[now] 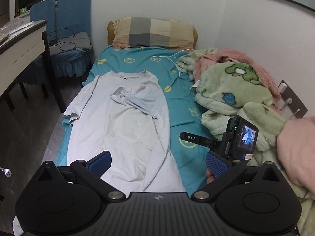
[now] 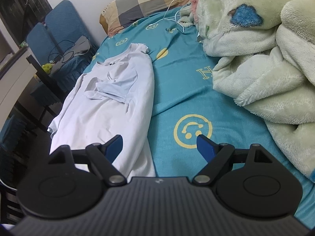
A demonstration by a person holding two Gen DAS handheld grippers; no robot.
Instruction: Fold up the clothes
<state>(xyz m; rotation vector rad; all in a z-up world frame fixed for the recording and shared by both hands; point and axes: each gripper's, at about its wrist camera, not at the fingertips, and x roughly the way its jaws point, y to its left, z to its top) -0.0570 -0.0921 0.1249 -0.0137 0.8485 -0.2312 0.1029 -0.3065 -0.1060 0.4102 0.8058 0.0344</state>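
Left wrist view looks along a pale T-shirt (image 1: 122, 122) spread lengthwise on the teal bed sheet (image 1: 183, 102), collar toward the checked pillow (image 1: 151, 32), hem nearest the camera, with one sleeve folded in across the chest and the other sleeve lying out flat at the bed's left edge. The left tool (image 1: 157, 162) hovers over the hem, its blue pads wide apart and gripping nothing. The right tool (image 2: 159, 146) is likewise spread wide and empty, hanging over the shirt's right side seam and the bare sheet beside it; the person's hand (image 1: 295, 153) holds it. The shirt's long axis runs straight away from both tools, so the left is nearer the flat sleeve. Open sheet lies right of the shirt, until the heaped green blanket (image 2: 256, 59); on the left the shirt reaches the mattress edge.
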